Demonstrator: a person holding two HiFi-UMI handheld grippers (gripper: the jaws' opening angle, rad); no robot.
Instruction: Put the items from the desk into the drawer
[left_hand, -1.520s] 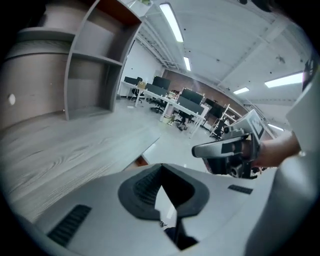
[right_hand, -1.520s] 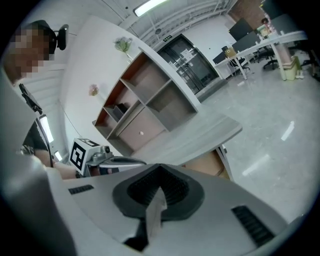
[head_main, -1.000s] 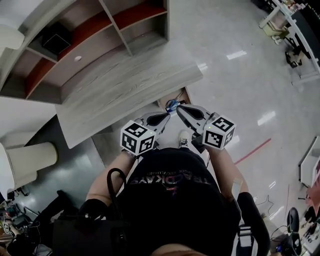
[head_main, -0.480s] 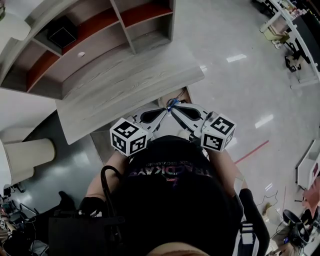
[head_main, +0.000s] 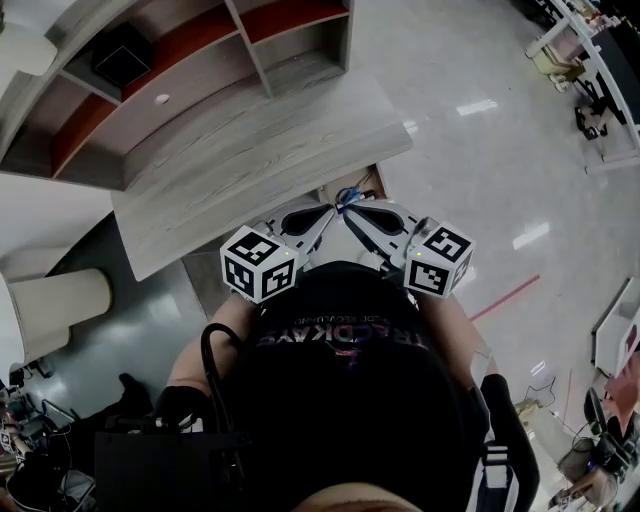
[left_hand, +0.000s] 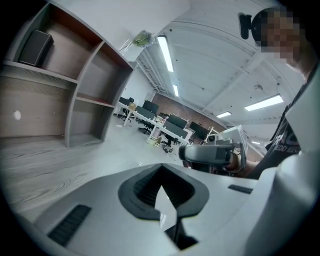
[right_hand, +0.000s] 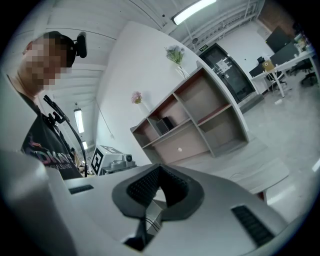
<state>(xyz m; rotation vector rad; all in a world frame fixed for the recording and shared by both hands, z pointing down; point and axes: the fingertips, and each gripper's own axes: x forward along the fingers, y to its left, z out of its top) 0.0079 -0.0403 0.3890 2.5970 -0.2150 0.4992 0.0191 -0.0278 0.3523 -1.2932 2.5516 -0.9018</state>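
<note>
The grey wood desk top (head_main: 250, 170) lies bare in the head view; no loose item shows on it. I hold both grippers close in front of my chest, tips almost touching over the desk's near edge. My left gripper (head_main: 328, 214) is shut with nothing in it, its jaws meeting in the left gripper view (left_hand: 161, 186). My right gripper (head_main: 350, 213) is also shut and empty (right_hand: 156, 176). Just beyond the tips, a brown-edged box part (head_main: 366, 184) with blue cable bits shows below the desk; whether it is the drawer I cannot tell.
A shelf unit (head_main: 180, 70) with reddish boards stands on the desk's far side, with a black box (head_main: 122, 55) in one compartment. A white round column (head_main: 55, 310) stands at the left. Shiny floor (head_main: 500, 150) spreads to the right, with office desks far off.
Both grippers have risen a little towards my chest, and the left marker cube has shifted left. Over the last half second they hardly moved. Both stay shut.
</note>
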